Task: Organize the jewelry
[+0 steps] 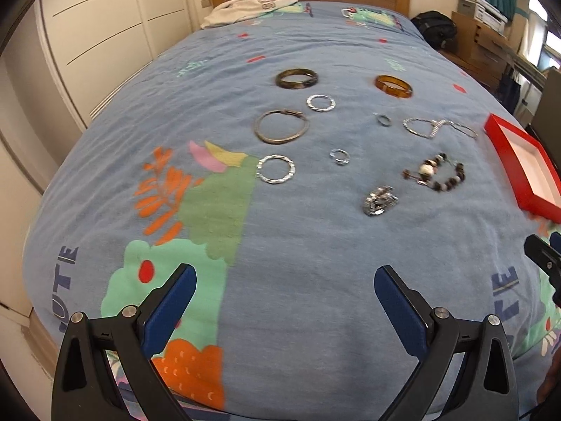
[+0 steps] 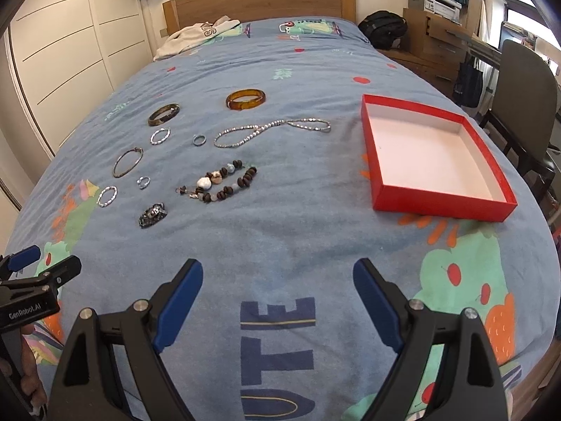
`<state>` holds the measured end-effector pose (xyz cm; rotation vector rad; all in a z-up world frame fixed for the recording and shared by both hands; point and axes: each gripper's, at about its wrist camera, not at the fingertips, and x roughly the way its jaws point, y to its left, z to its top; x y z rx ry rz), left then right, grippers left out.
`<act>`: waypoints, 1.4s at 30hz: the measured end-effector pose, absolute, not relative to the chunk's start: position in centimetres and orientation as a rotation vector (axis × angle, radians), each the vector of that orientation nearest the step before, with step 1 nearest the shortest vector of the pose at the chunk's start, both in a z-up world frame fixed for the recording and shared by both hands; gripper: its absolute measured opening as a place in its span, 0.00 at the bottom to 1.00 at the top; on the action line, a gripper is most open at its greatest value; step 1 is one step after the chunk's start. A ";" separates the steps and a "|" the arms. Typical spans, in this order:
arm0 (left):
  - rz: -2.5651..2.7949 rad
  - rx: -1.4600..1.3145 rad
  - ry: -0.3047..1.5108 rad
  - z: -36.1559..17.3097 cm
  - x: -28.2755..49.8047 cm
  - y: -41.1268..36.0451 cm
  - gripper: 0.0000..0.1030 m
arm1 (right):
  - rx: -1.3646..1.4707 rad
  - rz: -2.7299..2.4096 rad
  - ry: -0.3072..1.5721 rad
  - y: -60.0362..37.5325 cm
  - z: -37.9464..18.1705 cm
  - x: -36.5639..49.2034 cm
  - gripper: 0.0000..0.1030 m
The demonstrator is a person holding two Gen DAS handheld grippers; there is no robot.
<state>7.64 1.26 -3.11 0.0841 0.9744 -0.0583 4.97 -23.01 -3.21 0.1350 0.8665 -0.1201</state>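
- Over the near end of the bed (image 2: pixel 315 70), the right gripper (image 2: pixel 277 301) is hanging with its blue-padded fingers (image 2: pixel 180 301) spread wide, holding nothing and touching nothing; only the printed blue cover is showing between them.
- To its left, the left gripper (image 1: pixel 284 310) is sitting the same way, fingers (image 1: pixel 171 307) wide apart and empty above the cover; its tip is also showing at the left edge of the right view (image 2: pixel 42 270).
- Farther out, ahead of both grippers, the jewelry is lying flat on the cover in a loose cluster, each piece apart from the next.
- The bead bracelet (image 2: pixel 219 182) is stretching out with its long axis running left-right, rising a little toward the right.
- Beyond it, the chain (image 2: pixel 271 128) is lying in two loops, long axis also left-right.
- Left of the beads, a crumpled metal band (image 2: pixel 152 214) is sitting nearest the grippers, with two small rings (image 2: pixel 143 182) (image 2: pixel 198 139) beyond it.
- Further left, two twisted hoops (image 2: pixel 107 196) (image 2: pixel 160 137) and a thin bangle (image 2: pixel 127 162) are forming a line running away from the grippers.
- At the far side, a dark bangle (image 2: pixel 163 114) and an amber bangle (image 2: pixel 245 99) are lying flat.
- To the right of the jewelry, well apart from it, a red tray (image 2: pixel 443 207) with a white inside is lying open, long axis running away from the grippers.
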 end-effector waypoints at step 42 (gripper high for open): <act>-0.069 0.047 0.986 -5.5 16.6 4.6 0.83 | 0.169 -0.051 0.908 -22.1 -5.3 14.2 0.86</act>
